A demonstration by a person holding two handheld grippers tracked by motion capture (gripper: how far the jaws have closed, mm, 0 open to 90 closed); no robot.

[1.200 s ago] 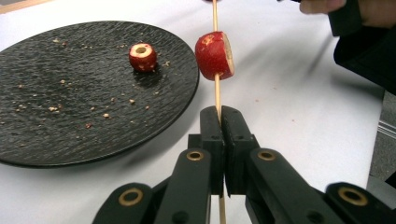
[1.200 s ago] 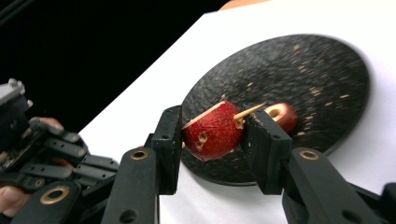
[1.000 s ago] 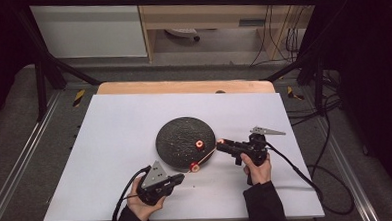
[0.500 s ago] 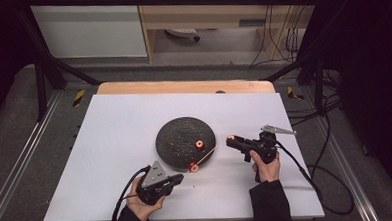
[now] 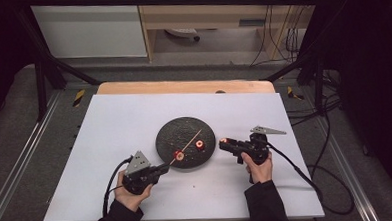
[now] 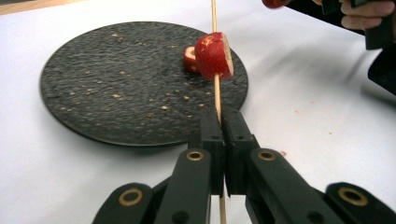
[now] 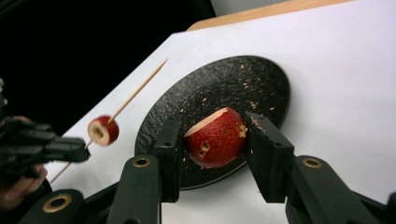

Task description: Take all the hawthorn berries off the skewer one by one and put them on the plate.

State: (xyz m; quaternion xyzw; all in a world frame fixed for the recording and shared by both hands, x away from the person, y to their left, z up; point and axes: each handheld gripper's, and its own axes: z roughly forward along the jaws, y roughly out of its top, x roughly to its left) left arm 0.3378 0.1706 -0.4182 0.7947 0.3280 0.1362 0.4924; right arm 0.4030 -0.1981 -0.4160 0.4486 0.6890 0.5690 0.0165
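A black round plate [image 5: 172, 134] sits mid-table with one red fruit piece [image 5: 199, 144] lying on it. My left gripper [image 5: 162, 167] [image 6: 222, 116] is shut on a thin wooden skewer [image 6: 217, 93] that slants up over the plate. A red fruit slice [image 6: 215, 56] [image 5: 178, 154] is threaded on the skewer just beyond the jaws. At the plate's right edge, my right gripper [image 5: 223, 142] [image 7: 215, 140] is shut on a cut red fruit piece [image 7: 217, 135], its pale cut face up. In the right gripper view the skewer [image 7: 135, 93] and its slice [image 7: 102, 130] hang at the left.
A white sheet [image 5: 109, 124] covers the table, with a wooden edge [image 5: 183, 86] at the back. Crumbs dot the plate. Cables trail from both grippers toward the near edge and right. Dark floor and metal rails [image 5: 16, 168] flank the table.
My left gripper has shifted left and a little away with the skewer, so the threaded slice now hangs over the plate. The right gripper has barely moved.
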